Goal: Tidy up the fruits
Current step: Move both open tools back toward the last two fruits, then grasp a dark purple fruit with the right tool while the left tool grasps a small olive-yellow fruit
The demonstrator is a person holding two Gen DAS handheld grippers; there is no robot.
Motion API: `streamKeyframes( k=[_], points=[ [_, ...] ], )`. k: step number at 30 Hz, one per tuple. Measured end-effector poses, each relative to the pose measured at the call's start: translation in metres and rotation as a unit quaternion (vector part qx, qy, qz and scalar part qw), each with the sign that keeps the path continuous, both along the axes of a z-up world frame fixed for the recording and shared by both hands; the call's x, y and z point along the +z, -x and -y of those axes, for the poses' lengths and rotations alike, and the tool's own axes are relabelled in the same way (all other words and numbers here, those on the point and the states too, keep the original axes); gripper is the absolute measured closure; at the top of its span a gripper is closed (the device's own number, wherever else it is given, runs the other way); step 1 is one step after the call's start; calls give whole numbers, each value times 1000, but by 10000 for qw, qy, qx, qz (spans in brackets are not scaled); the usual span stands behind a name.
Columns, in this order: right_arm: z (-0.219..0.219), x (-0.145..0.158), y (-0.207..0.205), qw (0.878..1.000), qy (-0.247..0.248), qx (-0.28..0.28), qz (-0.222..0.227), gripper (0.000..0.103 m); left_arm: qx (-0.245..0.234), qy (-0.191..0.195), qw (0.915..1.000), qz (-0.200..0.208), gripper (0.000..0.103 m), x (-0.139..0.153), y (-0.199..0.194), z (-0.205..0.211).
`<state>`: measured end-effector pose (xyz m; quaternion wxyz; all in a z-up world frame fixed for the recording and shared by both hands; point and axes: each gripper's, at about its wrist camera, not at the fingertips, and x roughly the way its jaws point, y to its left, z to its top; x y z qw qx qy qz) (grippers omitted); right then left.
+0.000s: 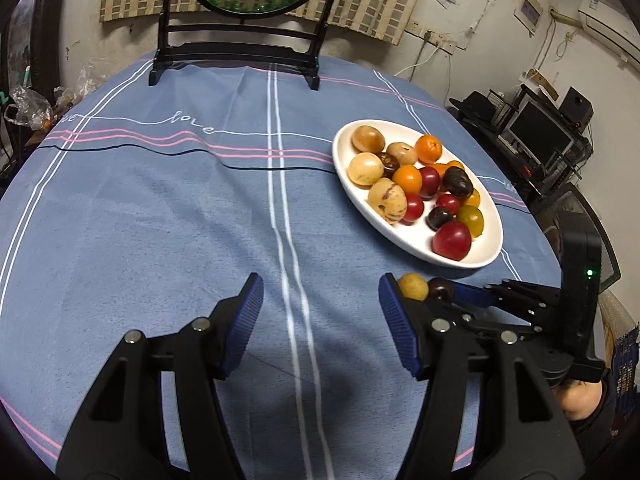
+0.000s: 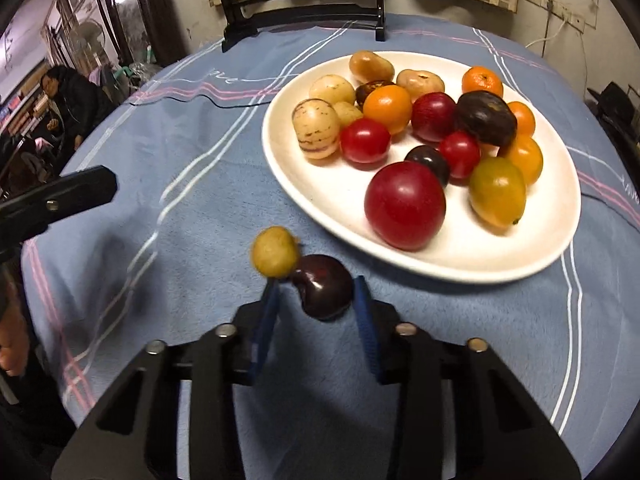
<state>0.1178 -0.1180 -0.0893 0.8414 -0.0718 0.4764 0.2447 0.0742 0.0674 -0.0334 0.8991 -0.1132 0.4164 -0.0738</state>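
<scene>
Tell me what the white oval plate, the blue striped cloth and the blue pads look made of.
White oval plate: likely glazed ceramic, smooth with a soft sheen.
Blue striped cloth: woven or brushed fabric, matte, slightly fuzzy, creased.
Blue pads on the left tongs: probably rubber or soft plastic, ribbed and matte.

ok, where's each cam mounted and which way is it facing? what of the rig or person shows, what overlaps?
Left wrist: on the left tool, looking forward and down over the blue tablecloth at the white plate; its open blue fingers and the right tool show.
Right wrist: on the right tool, angled down, closed on a dark plum beside a yellow fruit; the left tool's black tip shows.
Shared: plate, both loose fruits, tablecloth, black stand.
</scene>
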Motion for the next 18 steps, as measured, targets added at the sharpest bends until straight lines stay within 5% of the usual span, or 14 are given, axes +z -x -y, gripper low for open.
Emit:
streamKeyframes(
  k=[9,18],
  points=[
    [45,27,36,9985,-407,-258,278,72,-779,-196,9965,-241,41,-19,-11,64],
    [92,25,52,9951,-682,-647,290,72,-949,-597,9928,-423,41,-40,-31,106]
  ],
)
